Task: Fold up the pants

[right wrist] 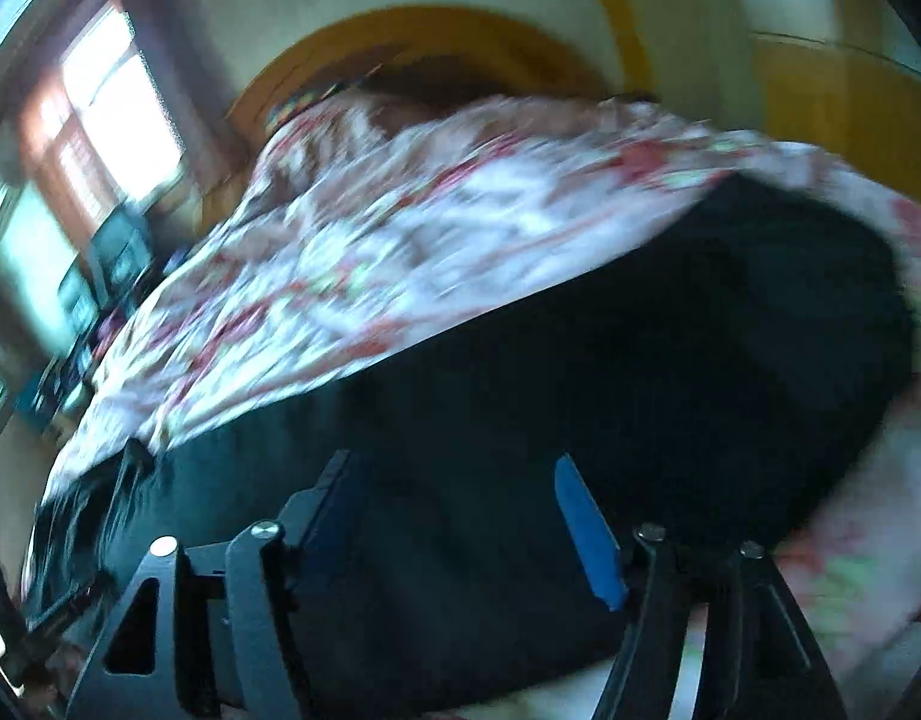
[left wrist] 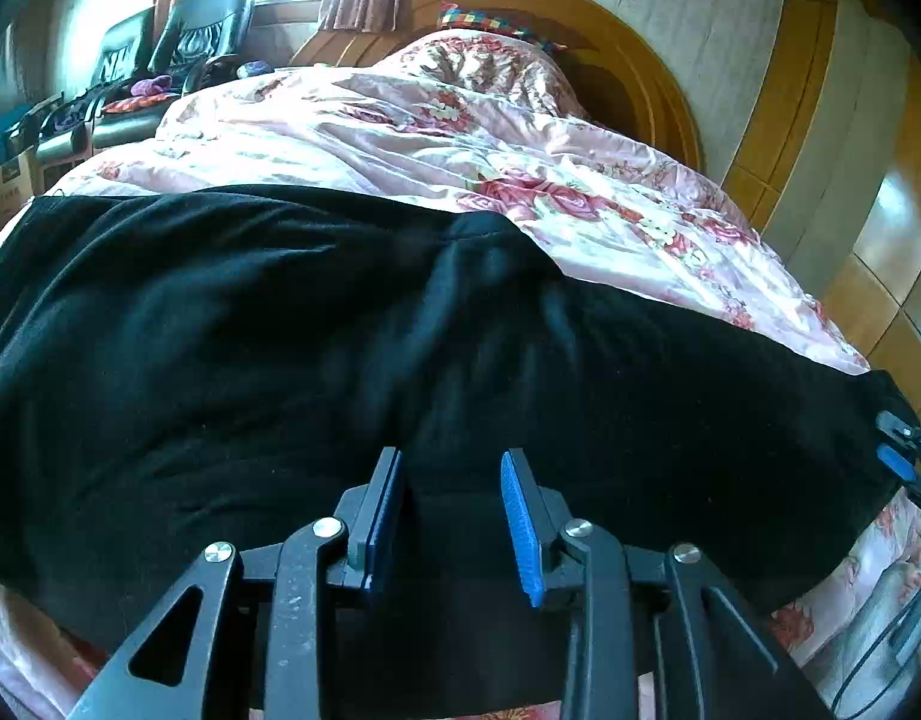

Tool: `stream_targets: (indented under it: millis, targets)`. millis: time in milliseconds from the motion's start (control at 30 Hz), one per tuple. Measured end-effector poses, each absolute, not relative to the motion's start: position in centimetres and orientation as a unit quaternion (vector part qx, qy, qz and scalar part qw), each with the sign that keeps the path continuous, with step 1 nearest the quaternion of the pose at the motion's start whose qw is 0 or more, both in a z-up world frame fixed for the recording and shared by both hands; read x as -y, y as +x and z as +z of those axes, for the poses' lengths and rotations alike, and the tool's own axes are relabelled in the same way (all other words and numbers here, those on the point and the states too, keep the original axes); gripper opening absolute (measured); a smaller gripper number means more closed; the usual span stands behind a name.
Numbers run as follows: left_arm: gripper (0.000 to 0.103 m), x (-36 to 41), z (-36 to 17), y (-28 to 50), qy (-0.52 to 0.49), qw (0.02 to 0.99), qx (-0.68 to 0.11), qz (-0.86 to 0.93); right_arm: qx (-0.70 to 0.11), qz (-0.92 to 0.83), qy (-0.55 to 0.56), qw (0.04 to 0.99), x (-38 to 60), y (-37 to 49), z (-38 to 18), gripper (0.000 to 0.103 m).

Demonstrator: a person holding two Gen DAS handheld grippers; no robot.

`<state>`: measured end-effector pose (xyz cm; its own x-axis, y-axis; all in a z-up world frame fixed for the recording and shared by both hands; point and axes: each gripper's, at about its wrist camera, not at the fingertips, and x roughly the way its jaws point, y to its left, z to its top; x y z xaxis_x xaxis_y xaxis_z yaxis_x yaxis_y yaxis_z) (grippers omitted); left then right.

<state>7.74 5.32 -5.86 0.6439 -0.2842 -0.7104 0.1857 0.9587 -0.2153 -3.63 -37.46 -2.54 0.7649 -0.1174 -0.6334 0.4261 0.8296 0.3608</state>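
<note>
Left gripper (left wrist: 454, 516): blue ribbed pads spread apart, hovering low over the near edge of the pants, nothing between the fingers.
Right gripper (right wrist: 460, 534): fingers also spread wide over the same dark cloth; its view is smeared by motion blur, so contact with the fabric cannot be told.
Pants (left wrist: 340, 360): black, soft and matte, fleece-like, with shallow wrinkles; they lie flat on the bedspread, long axis running left to right across the left wrist view, parallel to the near side of the bed.
Bedspread (left wrist: 460, 138): glossy pale pink satin printed with red roses, rumpled into folds beyond the pants.
Headboard (left wrist: 634, 54): arched, orange-brown wood, at the far end of the bedspread.
Armchairs (left wrist: 178, 42): dark, shiny leather, left of the bedspread beside a bright window.
</note>
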Motion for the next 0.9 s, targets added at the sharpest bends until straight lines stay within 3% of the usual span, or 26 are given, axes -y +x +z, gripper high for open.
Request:
stream_targets:
  millis: [300, 600, 667, 733, 900]
  targets:
    - [0.034, -4.9, -5.6, 7.4, -0.064, 0.902, -0.404, -0.136, -0.246, -0.252, 0.295, 0.888, 42.3, -9.9, -0.5, 0.069]
    - [0.034, -3.9, -5.6, 7.1, -0.045, 0.903, -0.402, -0.148, -0.228, -0.257, 0.353, 0.870, 46.5, -10.4, -2.0, 0.068]
    - [0.034, -3.9, -5.7, 7.2, -0.044, 0.902, -0.403, -0.148, -0.221, -0.244, 0.368, 0.870, 47.3, -10.2, -2.6, 0.054]
    - [0.035, -3.9, -5.8, 7.2, -0.045, 0.902, -0.403, -0.149, -0.222, -0.234, 0.381, 0.866, 47.5, -10.0, -3.0, 0.007]
    - [0.035, -4.0, -5.8, 7.2, -0.045, 0.903, -0.402, -0.147, -0.190, -0.251, 0.391, 0.865, 47.0, -12.0, -1.7, 0.007]
